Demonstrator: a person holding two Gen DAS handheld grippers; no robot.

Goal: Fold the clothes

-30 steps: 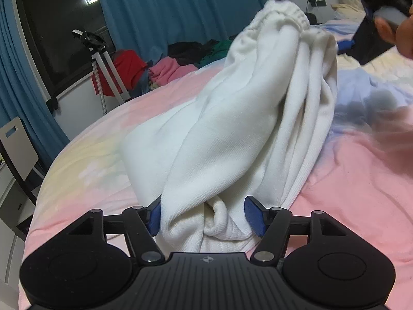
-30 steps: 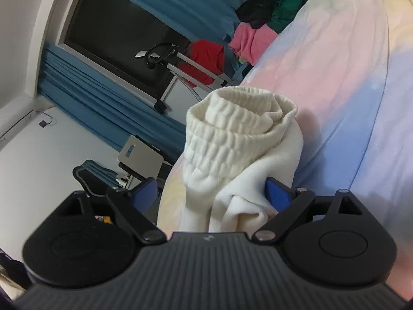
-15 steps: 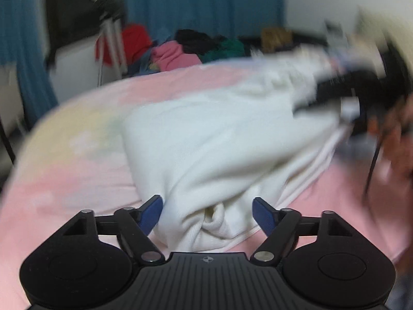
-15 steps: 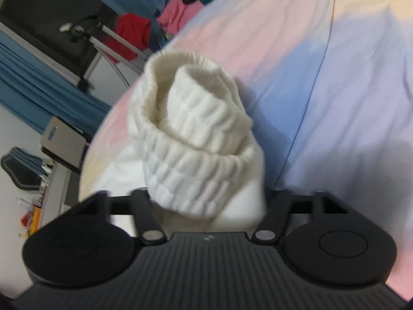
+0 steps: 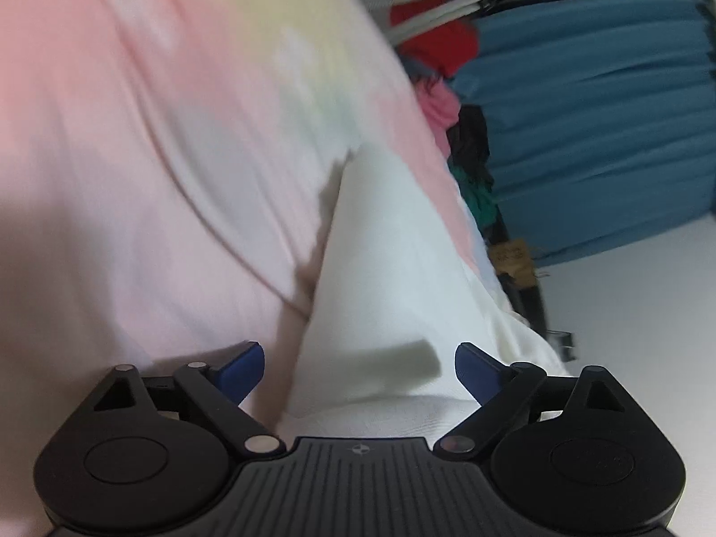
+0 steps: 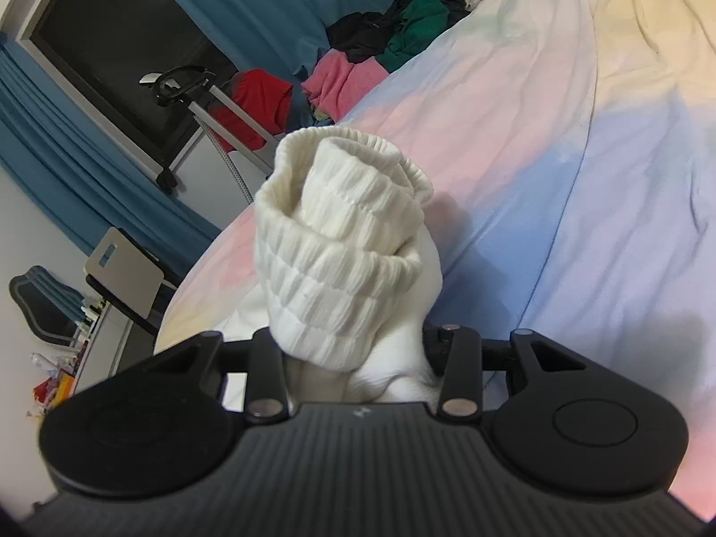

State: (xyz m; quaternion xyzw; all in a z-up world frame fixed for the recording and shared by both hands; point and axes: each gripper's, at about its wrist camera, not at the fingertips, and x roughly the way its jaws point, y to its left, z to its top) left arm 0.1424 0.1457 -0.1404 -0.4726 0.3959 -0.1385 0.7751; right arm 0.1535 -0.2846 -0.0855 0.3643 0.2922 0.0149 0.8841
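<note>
My right gripper (image 6: pixel 353 349), just closing, pinches the white garment (image 6: pixel 340 259) by its ribbed cuff above the bed (image 6: pixel 581 156). My left gripper (image 5: pixel 358 369), just widening, straddles loose cloth, gripping nothing.

My left gripper (image 5: pixel 359 369) is matte black: a ribbed centre plate with a small round emblem, two round housings, angled link arms on silver rivets, blue pads (image 5: pixel 241 369). My right gripper (image 6: pixel 353 349) has the same black ribbed body and silver rivets.
</note>
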